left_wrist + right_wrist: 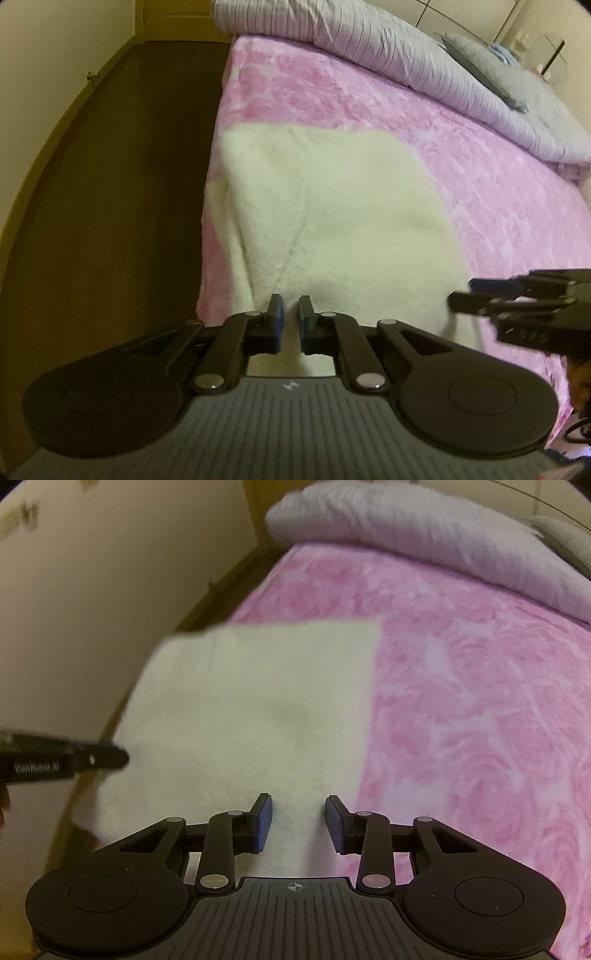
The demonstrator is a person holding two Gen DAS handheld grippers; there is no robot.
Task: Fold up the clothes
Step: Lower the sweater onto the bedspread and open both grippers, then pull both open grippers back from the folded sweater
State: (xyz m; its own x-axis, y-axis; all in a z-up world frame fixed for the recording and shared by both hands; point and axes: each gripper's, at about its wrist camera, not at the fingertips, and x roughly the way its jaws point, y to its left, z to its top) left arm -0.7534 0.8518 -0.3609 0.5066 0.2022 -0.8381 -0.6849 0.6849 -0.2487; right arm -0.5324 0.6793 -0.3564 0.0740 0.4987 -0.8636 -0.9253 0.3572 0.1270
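**Cream fleece garment lying folded on pink bed cover, both grippers above it**

Cream fleece garment (332, 221) is lying as a flat folded rectangle on the pink rose-patterned blanket (480, 184), filling the middle of the left wrist view; its left edge is hanging over the side of the bed toward the dark wood floor (129, 184). A diagonal seam is running down the cloth toward the lower centre.

Left gripper (290, 321) is sitting at lower centre of its own view, blue pads drawn nearly together with only a narrow slit between them; nothing is being pinched, cloth showing behind the gap. Right gripper (298, 823) is standing with pads spread apart at lower centre of its view, nothing between them, fleece below.

Each gripper is showing in the other's view, blurred, at the frame edge. Grey striped duvet (369, 48) is bunching along the top of the frame.
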